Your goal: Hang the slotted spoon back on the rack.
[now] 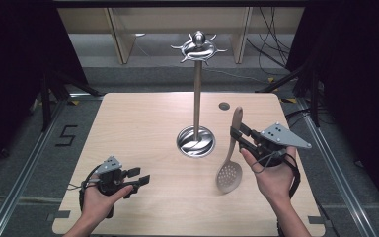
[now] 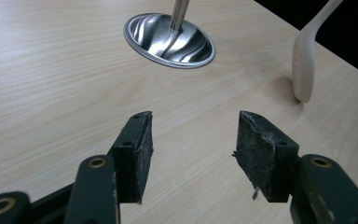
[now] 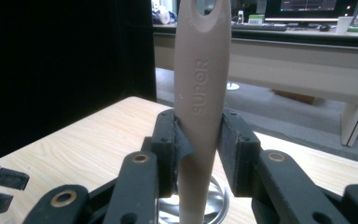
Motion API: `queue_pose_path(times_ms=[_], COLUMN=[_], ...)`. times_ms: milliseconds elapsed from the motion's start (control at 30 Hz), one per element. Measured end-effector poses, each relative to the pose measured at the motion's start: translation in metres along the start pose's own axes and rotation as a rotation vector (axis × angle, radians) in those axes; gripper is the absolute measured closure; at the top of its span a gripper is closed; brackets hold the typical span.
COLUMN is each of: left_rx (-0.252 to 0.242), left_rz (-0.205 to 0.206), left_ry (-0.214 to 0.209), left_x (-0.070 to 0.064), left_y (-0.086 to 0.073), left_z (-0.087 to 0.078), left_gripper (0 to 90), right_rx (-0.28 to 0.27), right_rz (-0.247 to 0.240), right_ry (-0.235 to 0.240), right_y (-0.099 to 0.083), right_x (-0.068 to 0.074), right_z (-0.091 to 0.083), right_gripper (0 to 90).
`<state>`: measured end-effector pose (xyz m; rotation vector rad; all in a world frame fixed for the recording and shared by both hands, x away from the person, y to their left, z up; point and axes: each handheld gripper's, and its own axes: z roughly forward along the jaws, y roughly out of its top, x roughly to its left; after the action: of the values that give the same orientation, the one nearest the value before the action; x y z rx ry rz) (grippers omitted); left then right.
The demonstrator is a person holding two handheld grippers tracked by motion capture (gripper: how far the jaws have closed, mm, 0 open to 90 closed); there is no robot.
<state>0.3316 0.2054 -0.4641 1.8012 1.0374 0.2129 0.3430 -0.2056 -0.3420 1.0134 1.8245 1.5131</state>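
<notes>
A beige slotted spoon (image 1: 228, 175) stands nearly upright at the table's right, perforated head down, its rim at or just above the wood. My right gripper (image 1: 235, 138) is shut on its handle (image 3: 200, 84), which carries the raised word SUPOR and a hanging hole at the top. In the left gripper view the spoon (image 2: 304, 65) shows edge-on at the right. A steel utensil stand (image 1: 196, 141) with a tall pole and hooked crown (image 1: 198, 47) occupies the table's middle. My left gripper (image 1: 140, 176) hovers low at the front left, open and holding nothing (image 2: 193, 144).
The stand's dished base (image 2: 169, 39) lies ahead of the left gripper and behind the spoon handle (image 3: 219, 205). A small dark round hole (image 1: 224, 105) marks the tabletop's far side. Bare wood (image 1: 143, 123) stretches left of the stand. Desks and cables sit beyond the table.
</notes>
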Motion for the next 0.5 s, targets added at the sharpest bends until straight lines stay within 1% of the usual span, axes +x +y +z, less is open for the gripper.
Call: queue_pose_path(times_ms=[33,67,100,167,200,233,300,333,367,400,500], left_rx=[0.001,0.007,0.007,-0.003,-0.001,-0.001,0.002,0.004,0.004,0.004,0.004], left_rz=[0.0,0.012,0.016,-0.001,0.0,0.0,0.004,0.014,0.014,0.017,0.006], left_ry=[-0.002,0.002,0.0,-0.001,-0.002,-0.002,-0.001,-0.002,-0.002,0.002,-0.002], left_x=[0.0,0.0006,0.0007,0.0,0.0001,0.0002,0.0005,0.0008,0.0008,0.0007,0.0005], left_y=[0.0,0.0003,0.0004,-0.0001,-0.0001,-0.0001,0.0,0.0001,0.0001,-0.0001,-0.0002], left_z=[0.0001,-0.0005,-0.0005,0.0003,0.0001,0.0,-0.0003,-0.0002,-0.0002,0.0,0.0001], left_gripper=[44.9,44.9,44.9,44.9,44.8,44.8,44.8,44.7,44.7,44.7,44.6], right_rx=[0.0,-0.006,-0.003,-0.009,-0.011,-0.012,-0.011,-0.013,-0.013,-0.024,-0.028], right_rz=[0.0,-0.002,0.009,0.005,0.004,-0.006,0.002,0.008,0.008,0.001,-0.006], right_ry=[0.0,-0.007,-0.006,0.001,0.002,-0.009,-0.004,-0.007,-0.007,0.002,-0.01], right_y=[0.0,0.0004,0.0012,0.0016,0.0021,0.0026,0.0038,0.0054,0.0054,0.0067,0.0082], right_x=[0.0,0.0,0.0005,0.0,0.0005,0.0001,0.0004,0.0012,0.0012,0.0008,0.0008], right_z=[0.0,0.0005,0.0008,0.0018,0.0027,0.0023,0.0031,0.0036,0.0036,0.0052,0.0061], right_gripper=[69.6,69.7,69.6,69.7,69.7,69.6,69.7,69.7,69.7,69.7,69.6])
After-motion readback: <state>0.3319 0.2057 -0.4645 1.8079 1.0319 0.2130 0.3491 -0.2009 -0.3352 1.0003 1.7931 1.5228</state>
